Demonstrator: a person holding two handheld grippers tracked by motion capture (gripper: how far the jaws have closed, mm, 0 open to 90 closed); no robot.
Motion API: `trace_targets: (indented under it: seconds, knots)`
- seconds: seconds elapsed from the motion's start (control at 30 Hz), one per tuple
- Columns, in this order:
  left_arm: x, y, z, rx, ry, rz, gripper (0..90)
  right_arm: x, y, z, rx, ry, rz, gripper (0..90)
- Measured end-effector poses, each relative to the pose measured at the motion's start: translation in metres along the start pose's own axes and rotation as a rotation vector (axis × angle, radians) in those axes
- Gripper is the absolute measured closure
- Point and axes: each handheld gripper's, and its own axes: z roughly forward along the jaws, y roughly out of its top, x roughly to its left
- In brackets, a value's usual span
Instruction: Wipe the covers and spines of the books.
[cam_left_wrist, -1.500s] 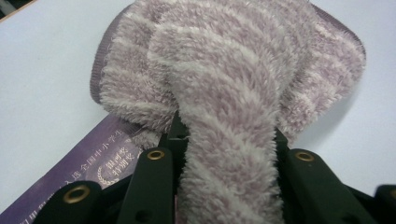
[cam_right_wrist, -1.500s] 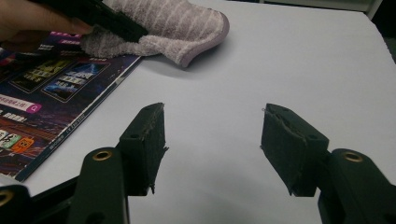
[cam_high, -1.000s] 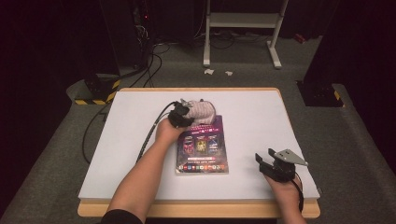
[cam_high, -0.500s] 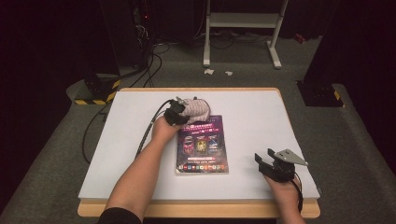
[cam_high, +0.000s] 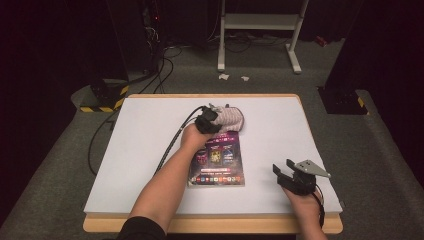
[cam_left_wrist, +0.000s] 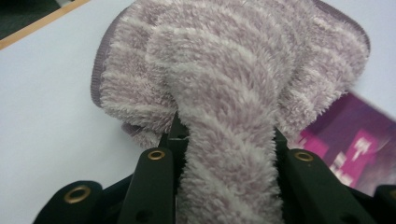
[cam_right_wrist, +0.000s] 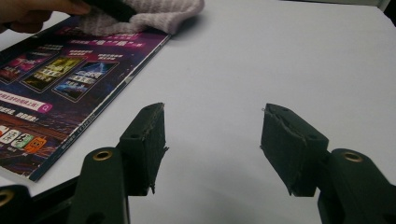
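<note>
At the near edge of the counter (cam_high: 140, 150), my right tongs (cam_high: 283, 171) sit low on the white top, held in a hand that comes in from the bottom right. Their jaws stand apart with nothing between them; in the right gripper view I see bare white surface in the gap and worn black pads on either side. A grey three-cornered plate rides on top of them.

Just to their left lies a magazine (cam_high: 218, 165), flat on the counter, its dark purple cover printed with small picture panels and a row of coloured icons along the near edge. My left forearm crosses the counter beside it, and the magazine's left margin is partly under that arm.

Beyond the magazine, my left tongs (cam_high: 212, 122) are clamped on a cloth (cam_left_wrist: 233, 84), a fluffy pale lilac towel with faint stripes. In the left gripper view a thick fold of it runs up between the two black jaws, pressed from both sides, and the rest bunches out ahead on the white top. The cloth rests at the magazine's far end, overlapping its top edge, around the middle of the counter's far half. A black cable trails from these tongs toward the left.

Past the counter, grey carpet and the legs of a white stand (cam_high: 260, 35) show against a dark room.
</note>
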Motion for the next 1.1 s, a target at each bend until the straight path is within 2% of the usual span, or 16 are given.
trace_targets:
  seconds: [0.27,0.43,0.53,0.7,1.0,1.1]
  knots:
    - [-0.033,0.029,0.024,-0.007,-0.051,0.027,65.5,0.001,-0.001,0.002,0.005,0.011,-0.004,39.8]
    - [-0.045,0.038,0.032,-0.008,-0.049,0.034,63.8,0.000,-0.001,0.002,0.003,0.016,0.000,39.8]
    - [-0.039,0.036,0.030,0.000,-0.049,0.028,64.1,0.000,-0.001,0.002,0.003,0.019,-0.002,39.9]
    - [-0.019,0.023,0.019,0.006,-0.029,-0.002,65.0,0.000,-0.001,0.002,0.002,0.018,-0.006,39.8]
    - [0.028,-0.013,-0.013,0.023,0.038,-0.068,65.6,0.001,-0.001,0.003,0.010,0.010,-0.017,39.9]
    - [0.038,-0.024,-0.022,0.027,0.058,-0.080,65.6,0.002,-0.001,0.004,0.014,0.009,-0.018,40.0]
